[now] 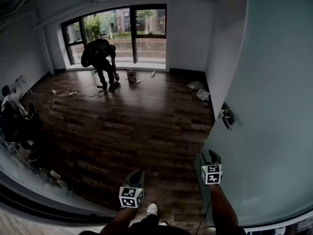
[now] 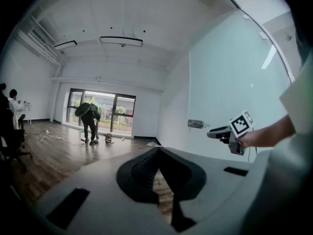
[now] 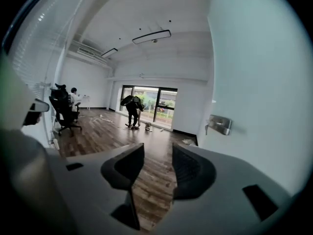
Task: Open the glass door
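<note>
The door handle [image 1: 227,116] is spotted ahead of the right claw [image 1: 209,154], jaws parted and empty. The left claw [image 1: 138,173], jaws together, is held farther off.

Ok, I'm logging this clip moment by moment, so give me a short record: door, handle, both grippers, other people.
door: frosted glass door, at the right, seemingly swung into the room
handle: metal handle, nothing touching it
left: left gripper shut, empty
right: right gripper open, empty, short of the handle
people: one person bent over by the window; another person at the far left
</note>
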`<state>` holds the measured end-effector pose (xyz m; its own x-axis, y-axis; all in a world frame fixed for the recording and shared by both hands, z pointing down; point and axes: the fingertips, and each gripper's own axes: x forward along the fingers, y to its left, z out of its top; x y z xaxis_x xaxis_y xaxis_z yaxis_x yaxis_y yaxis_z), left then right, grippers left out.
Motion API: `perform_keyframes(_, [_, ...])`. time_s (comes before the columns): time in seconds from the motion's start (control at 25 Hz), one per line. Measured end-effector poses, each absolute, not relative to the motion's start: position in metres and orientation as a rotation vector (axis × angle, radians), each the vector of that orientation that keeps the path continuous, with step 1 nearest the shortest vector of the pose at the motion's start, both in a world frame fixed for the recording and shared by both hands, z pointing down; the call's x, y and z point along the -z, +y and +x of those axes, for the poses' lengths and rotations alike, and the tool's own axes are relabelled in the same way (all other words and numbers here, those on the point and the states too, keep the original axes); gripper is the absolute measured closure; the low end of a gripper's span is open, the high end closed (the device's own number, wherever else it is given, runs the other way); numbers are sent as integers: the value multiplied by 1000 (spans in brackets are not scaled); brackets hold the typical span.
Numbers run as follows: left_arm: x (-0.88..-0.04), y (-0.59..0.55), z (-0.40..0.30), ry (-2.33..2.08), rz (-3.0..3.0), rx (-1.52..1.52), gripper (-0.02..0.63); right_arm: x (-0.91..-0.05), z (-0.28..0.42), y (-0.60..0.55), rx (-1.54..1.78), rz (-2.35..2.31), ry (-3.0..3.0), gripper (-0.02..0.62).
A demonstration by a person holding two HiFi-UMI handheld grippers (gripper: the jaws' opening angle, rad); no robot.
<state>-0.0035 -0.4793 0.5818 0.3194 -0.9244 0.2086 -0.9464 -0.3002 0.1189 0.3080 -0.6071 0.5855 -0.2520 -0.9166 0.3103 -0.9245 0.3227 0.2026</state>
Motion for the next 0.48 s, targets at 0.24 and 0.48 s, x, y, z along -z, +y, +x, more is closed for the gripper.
perform_keyframes(0.24, [-577, -417, -2, -1712, 2373, -215, 600, -608, 262, -489, -209, 1647, -2334, 575])
perform_keyframes(0.48, [-598, -357, 7, -1622, 2351, -155, 600, -641, 192, -380, -289, 1518, -2433, 577])
